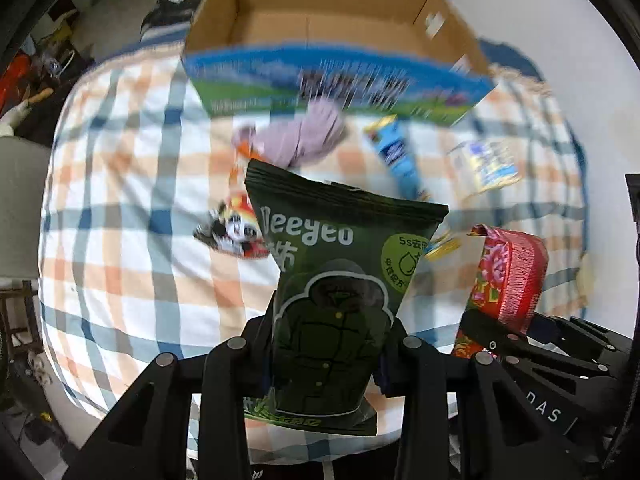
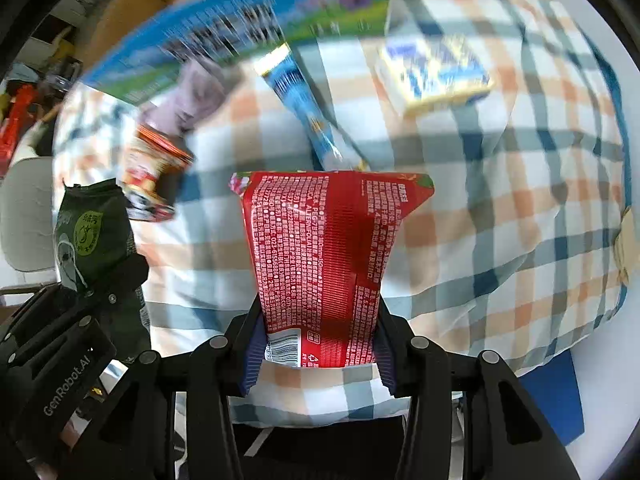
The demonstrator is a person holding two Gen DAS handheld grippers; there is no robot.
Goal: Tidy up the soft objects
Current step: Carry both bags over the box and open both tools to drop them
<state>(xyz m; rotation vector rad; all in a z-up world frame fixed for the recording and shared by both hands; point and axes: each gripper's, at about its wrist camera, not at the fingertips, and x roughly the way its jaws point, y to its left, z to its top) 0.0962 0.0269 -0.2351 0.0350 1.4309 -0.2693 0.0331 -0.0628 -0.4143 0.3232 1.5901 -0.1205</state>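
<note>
Left claw (image 1: 326, 364) is pinching the green pack (image 1: 340, 280), held upright between its fingers, clear of the bed (image 1: 132, 240). Right claw (image 2: 320, 344) is pinching the red pack (image 2: 320, 256) (printed back facing the camera), also lifted off the checked cover. The two claws sit just beside each other, each visible at the edge of the other's view.

Beyond the left claw lies a cartoon pouch (image 1: 236, 224), then a purple cloth (image 1: 304, 140). Ahead of the right claw lies a blue tube (image 2: 308, 108); to its right, a blue-and-yellow packet (image 2: 436, 72). Farthest ahead stands the open box (image 1: 332, 36), touching the cloth's far end; views are motion-blurred.
</note>
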